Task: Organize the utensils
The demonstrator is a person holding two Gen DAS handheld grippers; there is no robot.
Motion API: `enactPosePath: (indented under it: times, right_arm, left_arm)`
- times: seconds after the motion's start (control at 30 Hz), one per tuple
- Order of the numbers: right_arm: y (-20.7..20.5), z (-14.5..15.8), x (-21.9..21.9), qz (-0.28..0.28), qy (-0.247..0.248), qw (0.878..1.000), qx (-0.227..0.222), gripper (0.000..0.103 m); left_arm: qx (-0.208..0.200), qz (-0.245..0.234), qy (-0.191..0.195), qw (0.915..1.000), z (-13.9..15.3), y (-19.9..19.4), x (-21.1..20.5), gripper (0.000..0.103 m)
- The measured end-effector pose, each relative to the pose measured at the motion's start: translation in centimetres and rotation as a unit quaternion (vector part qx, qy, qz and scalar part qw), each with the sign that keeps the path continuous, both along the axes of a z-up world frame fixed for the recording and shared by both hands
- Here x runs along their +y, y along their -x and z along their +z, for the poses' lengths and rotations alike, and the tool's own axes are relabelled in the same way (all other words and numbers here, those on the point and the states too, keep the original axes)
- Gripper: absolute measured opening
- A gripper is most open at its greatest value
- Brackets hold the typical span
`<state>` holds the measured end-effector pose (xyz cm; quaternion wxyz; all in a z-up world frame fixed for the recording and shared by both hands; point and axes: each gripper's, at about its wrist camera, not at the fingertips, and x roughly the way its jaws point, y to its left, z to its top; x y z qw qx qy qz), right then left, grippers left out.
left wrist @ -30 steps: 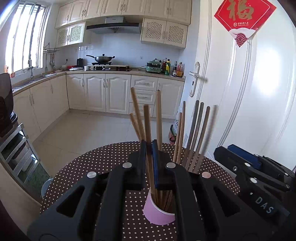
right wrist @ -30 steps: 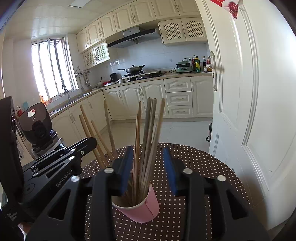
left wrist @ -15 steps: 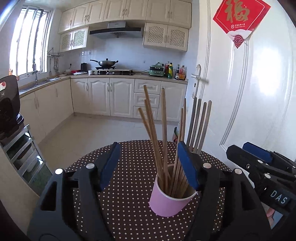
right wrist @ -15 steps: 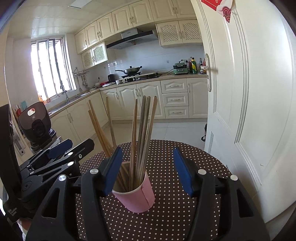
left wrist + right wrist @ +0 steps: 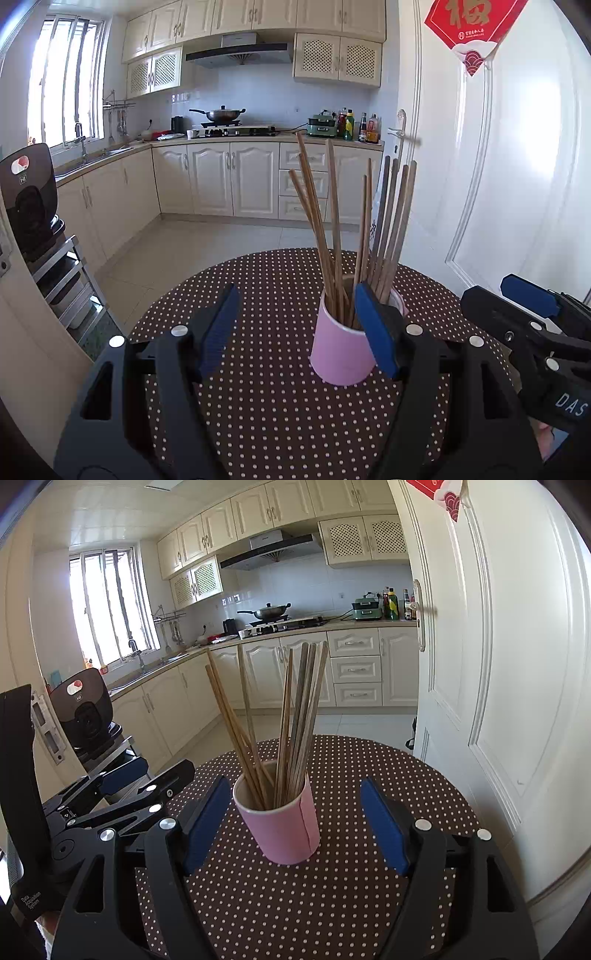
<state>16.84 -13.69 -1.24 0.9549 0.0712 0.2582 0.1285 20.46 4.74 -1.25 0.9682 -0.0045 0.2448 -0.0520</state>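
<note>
A pink cup (image 5: 340,350) stands upright on the round brown polka-dot table (image 5: 266,406) and holds several wooden chopsticks (image 5: 332,229). It also shows in the right wrist view (image 5: 284,827) with the chopsticks (image 5: 295,716) fanned out. My left gripper (image 5: 299,332) is open and empty, set back from the cup, whose right side sits behind the right pad. My right gripper (image 5: 295,823) is open and empty, with the cup between its pads but not touched. Each gripper shows in the other's view: the right one (image 5: 532,325) and the left one (image 5: 122,797).
A white door (image 5: 498,664) stands close at the table's right. A metal rack with a black appliance (image 5: 29,206) stands left of the table. Kitchen cabinets and a stove (image 5: 225,129) line the far wall across the tiled floor.
My left gripper opened, let go of a chopstick in the cup, and both grippers drew back from the cup. The right gripper opened wider.
</note>
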Motion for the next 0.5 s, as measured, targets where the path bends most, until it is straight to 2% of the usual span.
enactPosePath:
  times: [0.27, 0.5]
  right_arm:
    - [2.8, 0.0, -0.5, -0.008, 0.013, 1.000, -0.012, 0.083]
    - [5.4, 1.1, -0.8, -0.007, 0.014, 0.999, -0.032, 0.084]
  left_arm:
    - [0.000, -0.006, -0.011, 0.9999, 0.1, 2.8, -0.3, 0.072]
    - [-0.014, -0.017, -0.011, 0.9997, 1.0, 5.7, -0.7, 0.074]
